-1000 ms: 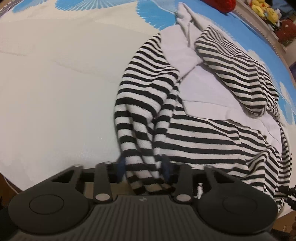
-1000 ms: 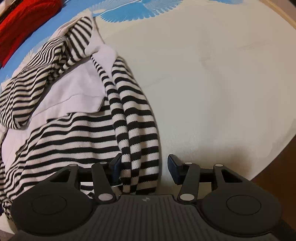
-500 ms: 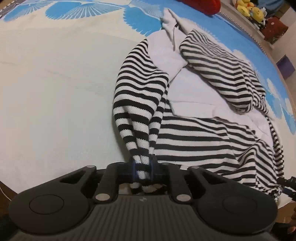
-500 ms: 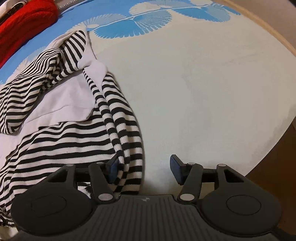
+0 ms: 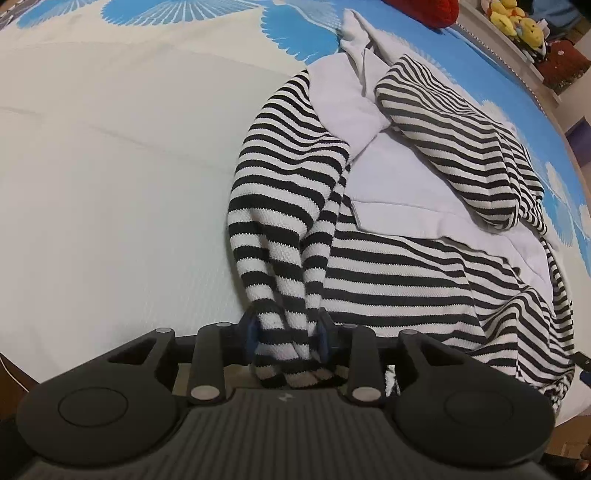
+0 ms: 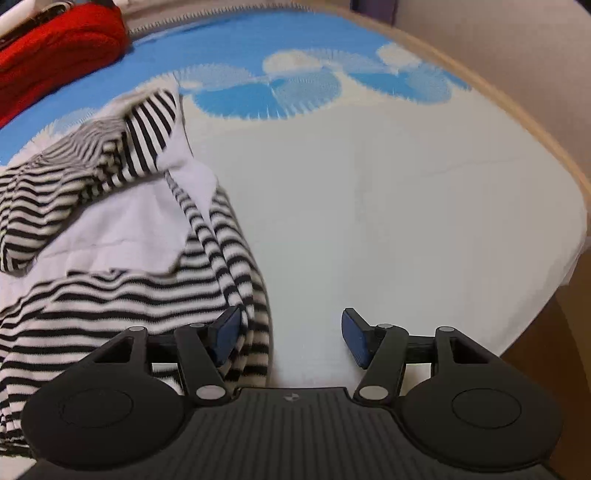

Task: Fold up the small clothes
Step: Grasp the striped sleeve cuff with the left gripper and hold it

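Observation:
A black-and-white striped top with white panels [image 5: 399, 266] lies crumpled on the bed. My left gripper [image 5: 287, 334] is shut on the bunched end of its left striped sleeve [image 5: 284, 206], which stretches away from the jaws. In the right wrist view the same top [image 6: 110, 258] lies to the left. My right gripper [image 6: 290, 338] is open. The other striped sleeve [image 6: 243, 295] lies against its left blue pad [image 6: 225, 332], and nothing is gripped.
The bed sheet [image 5: 110, 184] is white with blue fan patterns at the far side. A red cloth [image 6: 55, 48] lies at the back. Stuffed toys [image 5: 517, 22] sit on a ledge beyond the bed. The bed's edge [image 6: 554, 177] curves along the right.
My left gripper closed on the sleeve end and has eased a little wider since. My right gripper stayed open and rose and tilted up; its view now shows more of the bed's far side.

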A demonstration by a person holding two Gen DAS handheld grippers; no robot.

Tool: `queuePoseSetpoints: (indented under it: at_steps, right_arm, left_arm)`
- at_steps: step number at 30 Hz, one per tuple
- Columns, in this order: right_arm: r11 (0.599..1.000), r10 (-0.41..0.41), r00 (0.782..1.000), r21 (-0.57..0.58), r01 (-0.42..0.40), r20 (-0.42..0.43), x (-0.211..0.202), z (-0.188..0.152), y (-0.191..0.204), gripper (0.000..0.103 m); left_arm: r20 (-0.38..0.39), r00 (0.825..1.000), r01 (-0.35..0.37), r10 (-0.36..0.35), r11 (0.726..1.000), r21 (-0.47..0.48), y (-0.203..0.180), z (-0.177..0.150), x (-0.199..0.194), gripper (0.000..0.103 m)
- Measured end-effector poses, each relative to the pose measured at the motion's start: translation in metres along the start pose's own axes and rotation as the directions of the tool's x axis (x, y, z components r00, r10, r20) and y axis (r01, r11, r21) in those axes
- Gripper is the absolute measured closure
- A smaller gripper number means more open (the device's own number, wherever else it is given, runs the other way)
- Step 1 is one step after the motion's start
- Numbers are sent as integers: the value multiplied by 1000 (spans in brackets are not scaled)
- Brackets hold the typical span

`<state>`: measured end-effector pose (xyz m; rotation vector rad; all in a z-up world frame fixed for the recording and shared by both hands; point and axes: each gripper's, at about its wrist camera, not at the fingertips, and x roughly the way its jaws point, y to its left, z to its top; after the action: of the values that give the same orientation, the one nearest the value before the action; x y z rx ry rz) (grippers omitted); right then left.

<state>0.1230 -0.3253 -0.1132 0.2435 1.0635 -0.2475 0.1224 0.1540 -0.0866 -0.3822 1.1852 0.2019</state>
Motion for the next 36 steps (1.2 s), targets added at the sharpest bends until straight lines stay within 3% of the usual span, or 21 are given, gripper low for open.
queuePoseSetpoints:
  at_steps: [5,10,13,17,21,25,30,34,36]
  right_arm:
    - [999,23,998,31,-25,62,-9,6,-7,41]
    - [991,44,996,131,-33,-80,13,-2,-20,40]
    - [972,141,976,212,-104,-168,27,-8,-25,40]
    - [962,185,957,239,-131,-222,36,-12,-22,40]
    - [949,192,966,282,-138,-171,27,-10,-28,41]
    - [927,252,961,312,-207,-111,17,-7,-33,41]
    - [916,334,926,290,-277,-174,25,-12,-20,35]
    - [931,279,947,287,-225,-162,24,-12,-22,35]
    - [911,316,935,327,-251,-163,25,-11,-26,35]
  left_arm:
    - [-3,1000,5,-5,1000,-14,3,0,-1,65]
    - [-7,1000,10,-10,1000,-24,3,0,0,65]
    - [-8,1000,10,-10,1000,-26,3,-1,0,65]
    - [-11,1000,10,-10,999,-33,5,-2,-1,65]
    - [-10,1000,27,-28,997,-72,11,-3,-4,64]
    - [-4,999,36,-37,995,-89,13,-2,-6,64]
    - [6,999,53,-52,993,-107,12,-2,-7,63]
    - [4,999,54,-54,992,-116,13,-2,-7,63]
    - [9,998,57,-57,991,-122,14,-1,-8,63]
